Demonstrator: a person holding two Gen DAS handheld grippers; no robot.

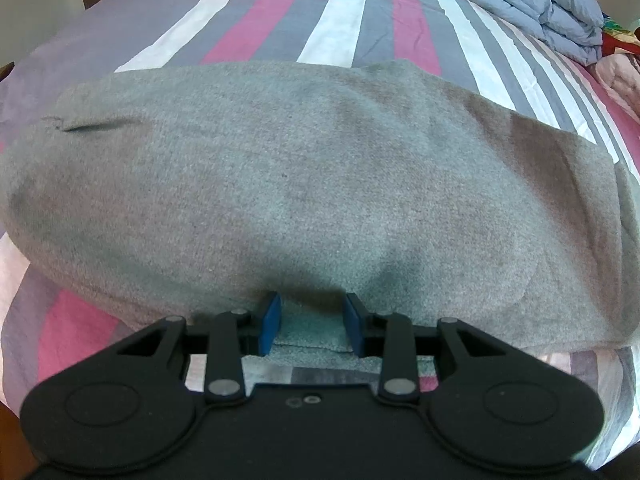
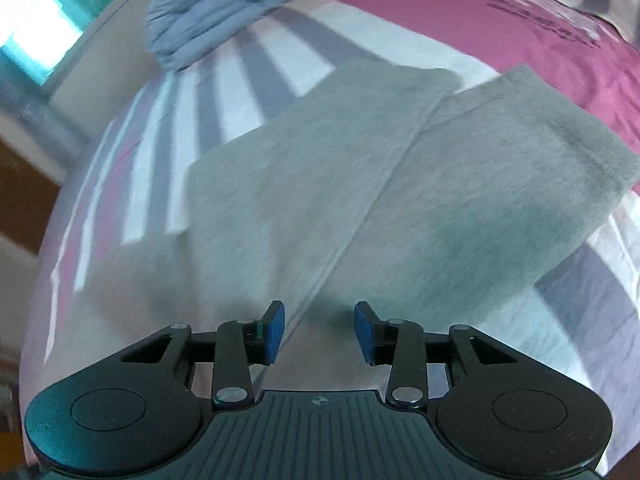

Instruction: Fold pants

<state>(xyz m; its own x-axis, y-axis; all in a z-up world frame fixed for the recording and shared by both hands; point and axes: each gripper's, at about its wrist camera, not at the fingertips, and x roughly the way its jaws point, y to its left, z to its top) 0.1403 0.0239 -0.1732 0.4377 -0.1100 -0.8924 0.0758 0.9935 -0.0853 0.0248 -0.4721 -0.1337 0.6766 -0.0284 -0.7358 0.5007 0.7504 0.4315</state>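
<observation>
Your pants [image 1: 304, 184] lie flat on the striped bed sheet [image 1: 360, 20], filling the middle of the left wrist frame with their long axis running left to right. Your left gripper [image 1: 312, 322] sits at the lower centre, jaws apart, with the near edge of the cloth between the blue pads. In the right wrist frame the pants run diagonally from lower left to upper right. Your right gripper [image 2: 320, 330] hovers with jaws apart, holding nothing. A folded blue quilt [image 1: 532, 4] rests at the upper right.
</observation>
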